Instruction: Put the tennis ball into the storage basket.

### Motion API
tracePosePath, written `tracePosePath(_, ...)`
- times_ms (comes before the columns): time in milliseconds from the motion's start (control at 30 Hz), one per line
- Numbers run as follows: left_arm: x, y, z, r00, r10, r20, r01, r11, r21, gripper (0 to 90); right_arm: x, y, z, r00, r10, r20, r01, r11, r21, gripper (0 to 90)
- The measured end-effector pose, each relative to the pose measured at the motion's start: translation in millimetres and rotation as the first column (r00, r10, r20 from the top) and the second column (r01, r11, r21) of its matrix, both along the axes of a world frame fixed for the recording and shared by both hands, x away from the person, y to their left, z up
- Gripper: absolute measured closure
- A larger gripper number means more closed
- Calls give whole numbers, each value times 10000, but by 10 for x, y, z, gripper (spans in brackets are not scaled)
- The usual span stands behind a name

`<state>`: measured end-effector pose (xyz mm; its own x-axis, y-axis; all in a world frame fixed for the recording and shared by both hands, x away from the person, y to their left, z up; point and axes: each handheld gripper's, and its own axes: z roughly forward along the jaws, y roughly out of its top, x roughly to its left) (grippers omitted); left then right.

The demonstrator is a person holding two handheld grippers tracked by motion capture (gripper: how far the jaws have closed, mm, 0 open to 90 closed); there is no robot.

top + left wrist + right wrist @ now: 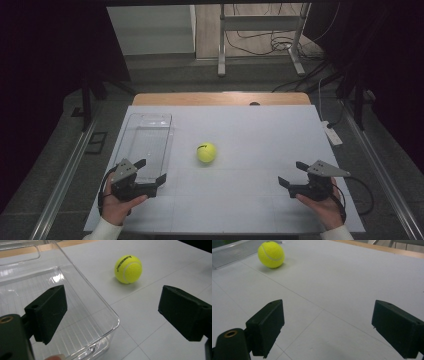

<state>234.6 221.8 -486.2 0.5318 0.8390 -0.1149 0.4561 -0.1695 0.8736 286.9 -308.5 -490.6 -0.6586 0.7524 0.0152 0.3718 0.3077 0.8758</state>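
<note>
A yellow tennis ball (pixel 206 153) rests near the middle of the white table top (pixel 250 130). To its left lies a clear plastic tray (pixel 146 140), empty. My left gripper (pixel 150 171) hovers at the tray's near end, jaws open with nothing between them; in the left gripper view the tray's corner (pixel 110 317) lies between the jaws and the ball (pixel 128 269) sits beyond. My right gripper (pixel 292 173) is held at the near right, open and empty. In the right gripper view the ball (pixel 271 254) lies far ahead to the left, beside the tray (pixel 237 252).
The white board lies on a wooden table whose far edge (pixel 220 98) shows behind it. A white power strip (pixel 332 134) lies off the right edge. A metal stand (pixel 260 40) and cables stand on the floor beyond.
</note>
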Motion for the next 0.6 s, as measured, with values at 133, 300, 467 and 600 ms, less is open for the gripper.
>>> tracePosePath(133,8,-10,-19,10000,-28,-51,28,10000,60,93,6,-19,-7,10000,49,-35,-49,10000,18,112)
tracePosePath(300,-7,9,-19,10000,33,-56,-33,10000,13,94,-1,-7,4,10000,68,-8,-68,10000,-42,113)
tracePosePath(467,-18,16,-19,9999,113,-25,-112,9999,85,90,-6,12,13,9999,169,2,-169,9999,-9,112)
tracePosePath(600,-4,-1,-16,10000,73,-8,-73,9999,128,90,-21,3,10,9998,184,-7,-184,9998,-105,112)
